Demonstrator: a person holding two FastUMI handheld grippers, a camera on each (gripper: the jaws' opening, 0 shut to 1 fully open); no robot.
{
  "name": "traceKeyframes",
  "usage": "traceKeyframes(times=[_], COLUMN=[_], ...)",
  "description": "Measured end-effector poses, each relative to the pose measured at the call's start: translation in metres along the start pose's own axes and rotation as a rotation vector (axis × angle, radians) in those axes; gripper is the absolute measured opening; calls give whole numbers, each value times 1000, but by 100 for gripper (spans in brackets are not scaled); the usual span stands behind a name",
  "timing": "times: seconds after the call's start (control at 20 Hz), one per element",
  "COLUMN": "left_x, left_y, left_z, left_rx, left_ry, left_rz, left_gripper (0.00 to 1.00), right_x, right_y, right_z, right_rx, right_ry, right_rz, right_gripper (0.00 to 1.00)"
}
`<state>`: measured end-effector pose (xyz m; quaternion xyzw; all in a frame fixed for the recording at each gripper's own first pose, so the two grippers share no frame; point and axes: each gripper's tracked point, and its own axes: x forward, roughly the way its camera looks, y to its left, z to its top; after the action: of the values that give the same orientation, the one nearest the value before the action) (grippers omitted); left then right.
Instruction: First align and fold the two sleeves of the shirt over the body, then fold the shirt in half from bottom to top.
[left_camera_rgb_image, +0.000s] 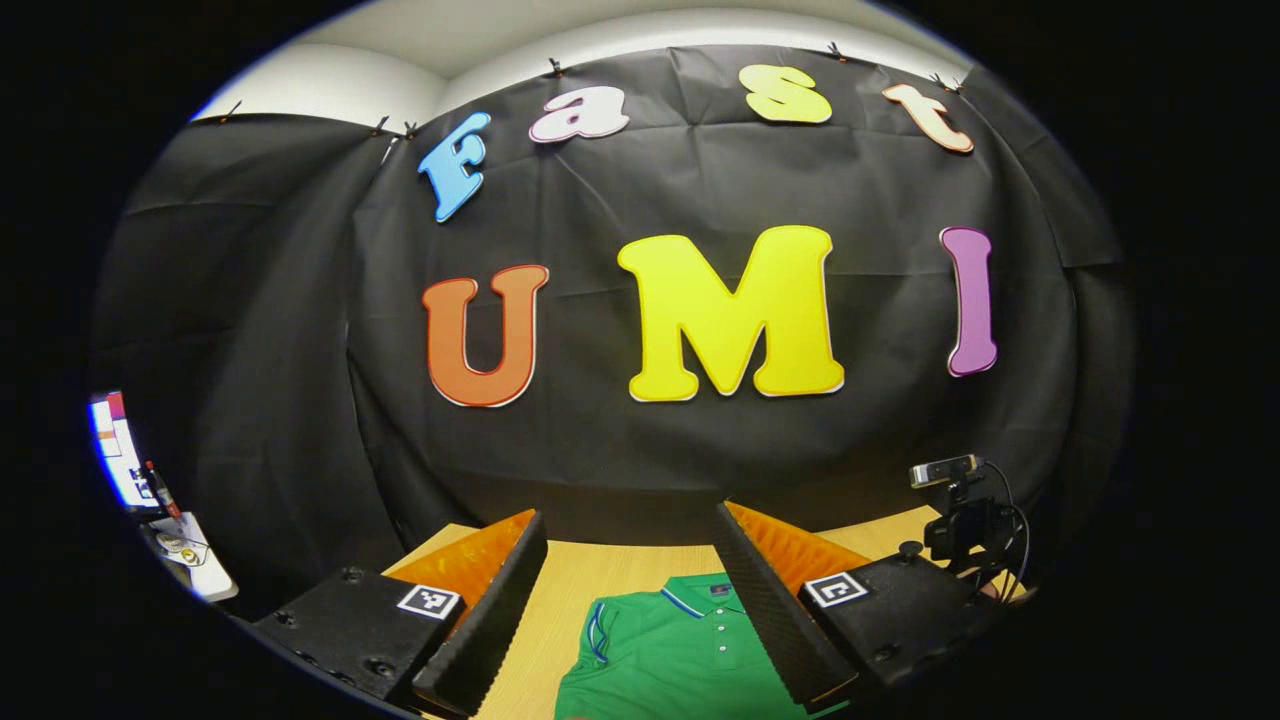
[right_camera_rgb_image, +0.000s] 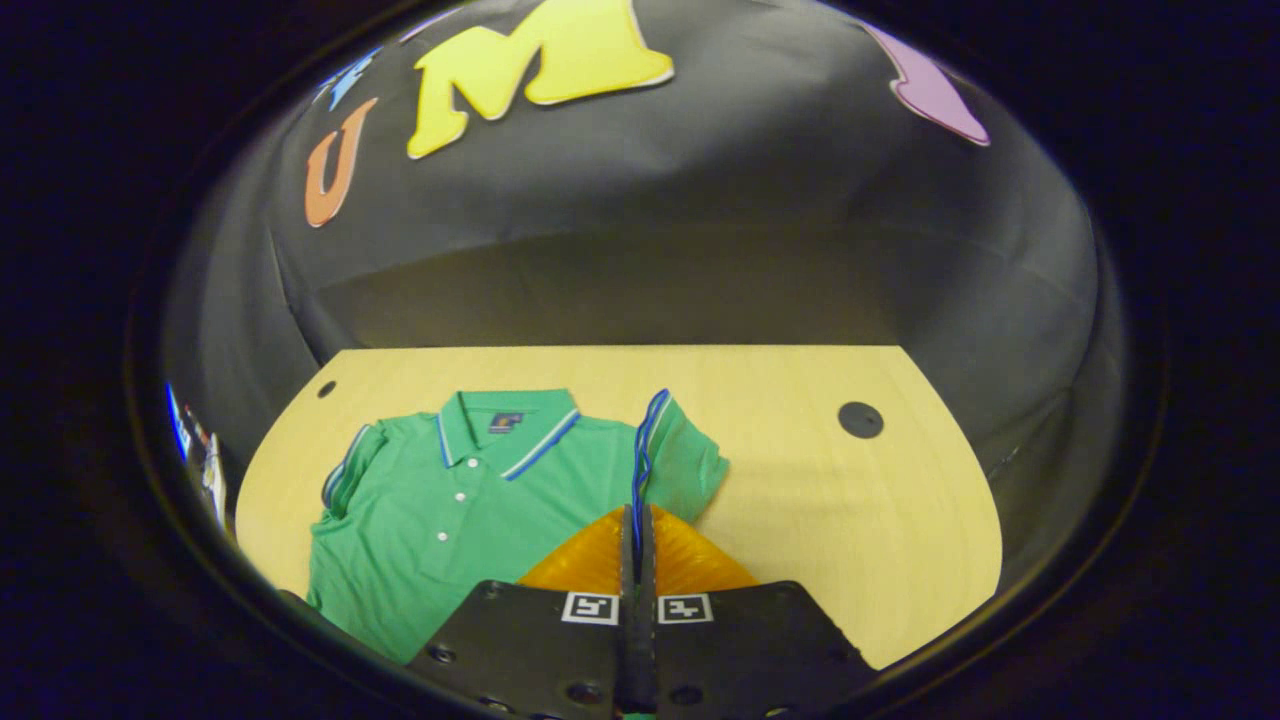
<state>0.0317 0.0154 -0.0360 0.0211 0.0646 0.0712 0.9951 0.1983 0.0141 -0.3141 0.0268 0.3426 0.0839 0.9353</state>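
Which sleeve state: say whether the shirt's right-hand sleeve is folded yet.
Partly: the sleeve stands lifted, pinched by the shut right hand-held gripper, not yet flat on the shirt.

Left gripper (left_camera_rgb_image: 630, 560) fingers spread; right gripper (right_camera_rgb_image: 636, 520) fingers pressed together

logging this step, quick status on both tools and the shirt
Left tool open, held above the shirt. Right tool shut on the sleeve, sleeve lifted. Shirt flat on the table, nothing in the way.

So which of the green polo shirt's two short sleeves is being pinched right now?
The blue-trimmed sleeve beside the bare wooden tabletop: the right gripper is shut on its cuff. The other sleeve lies free.
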Motion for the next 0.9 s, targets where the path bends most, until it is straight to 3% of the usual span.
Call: traceKeyframes(times=[0.4,0.75,0.9], left_x=[-17,-13,-2], left_y=[58,75,76], left_z=[-11,-23,-30], left_rx=[0,-23,-28], left_ry=[26,56,64], left_rz=[108,106,74], left_gripper=[100,100,100], right_x=[27,15,-9], right_y=[76,106,107], right_z=[-19,-10,2], right_rx=[-38,-3,-42], right_ry=[69,42,-11], right_rz=[50,79,80], right_gripper=[0,6,53])
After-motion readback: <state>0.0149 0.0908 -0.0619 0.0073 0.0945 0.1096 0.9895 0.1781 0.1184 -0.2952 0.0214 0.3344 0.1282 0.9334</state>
